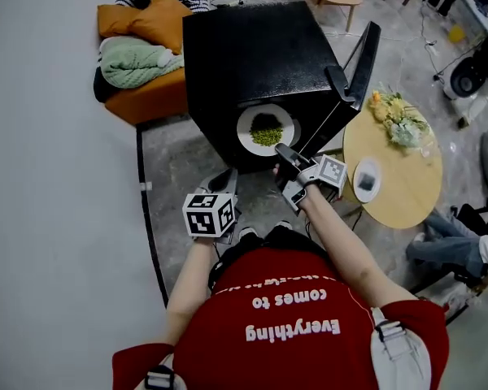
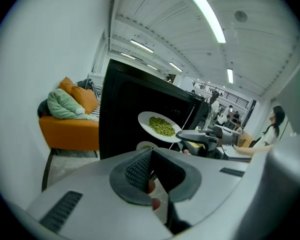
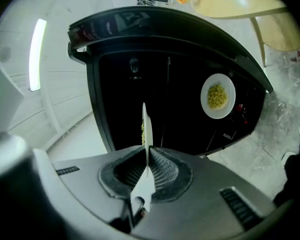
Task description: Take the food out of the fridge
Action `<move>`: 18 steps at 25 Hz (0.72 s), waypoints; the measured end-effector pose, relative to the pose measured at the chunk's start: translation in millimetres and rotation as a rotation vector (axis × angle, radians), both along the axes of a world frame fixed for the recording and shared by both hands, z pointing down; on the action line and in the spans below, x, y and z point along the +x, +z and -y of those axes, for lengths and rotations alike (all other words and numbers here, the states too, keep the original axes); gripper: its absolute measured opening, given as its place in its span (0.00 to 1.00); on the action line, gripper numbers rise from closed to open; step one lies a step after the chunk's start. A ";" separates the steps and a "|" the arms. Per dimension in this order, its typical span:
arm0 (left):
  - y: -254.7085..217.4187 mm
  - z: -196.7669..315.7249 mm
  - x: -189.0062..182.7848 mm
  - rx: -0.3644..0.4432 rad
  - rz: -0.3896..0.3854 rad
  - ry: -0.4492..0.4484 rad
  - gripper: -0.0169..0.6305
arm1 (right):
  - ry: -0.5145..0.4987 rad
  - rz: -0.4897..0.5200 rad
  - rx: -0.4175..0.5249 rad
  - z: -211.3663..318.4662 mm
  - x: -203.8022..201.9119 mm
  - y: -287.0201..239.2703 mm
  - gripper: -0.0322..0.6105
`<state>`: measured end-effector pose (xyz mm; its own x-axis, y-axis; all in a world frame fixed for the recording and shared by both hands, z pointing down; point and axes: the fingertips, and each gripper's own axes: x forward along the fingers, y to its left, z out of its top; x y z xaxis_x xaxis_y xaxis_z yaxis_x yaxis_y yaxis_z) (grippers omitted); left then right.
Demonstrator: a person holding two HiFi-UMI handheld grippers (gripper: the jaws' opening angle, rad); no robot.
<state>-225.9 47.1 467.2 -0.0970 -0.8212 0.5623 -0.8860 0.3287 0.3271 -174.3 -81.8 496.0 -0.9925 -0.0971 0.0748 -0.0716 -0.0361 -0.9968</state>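
The white plate (image 1: 246,133) of green peas (image 1: 266,136) hangs in the air just in front of the open black fridge (image 1: 244,55). Its near rim is clamped between the pads of the right claw (image 1: 282,154). A second plate (image 3: 206,97) of food lies inside the fridge. The left claw (image 2: 150,160), nearer the person, has its jaws together on nothing.

Fridge (image 1: 252,55) interior too dark to read, lower plate (image 2: 146,145) mostly behind left gripper (image 2: 151,154), seated person (image 1: 447,246) cut off
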 end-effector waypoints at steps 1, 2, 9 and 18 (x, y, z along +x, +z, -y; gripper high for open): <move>-2.2 4.3 -3.0 0.002 0.002 0.015 0.03 | -0.003 0.003 0.004 -1.3 1.0 -3.5 0.09; -4.7 8.2 -5.0 0.003 0.004 0.030 0.03 | -0.004 0.005 0.007 -2.5 3.2 -6.3 0.09; -1.8 13.9 39.5 0.001 0.011 0.146 0.03 | 0.063 0.014 -0.027 -33.1 70.1 5.1 0.09; 20.1 37.9 79.2 -0.049 -0.015 0.328 0.03 | 0.127 -0.026 -0.054 -48.5 121.4 24.2 0.09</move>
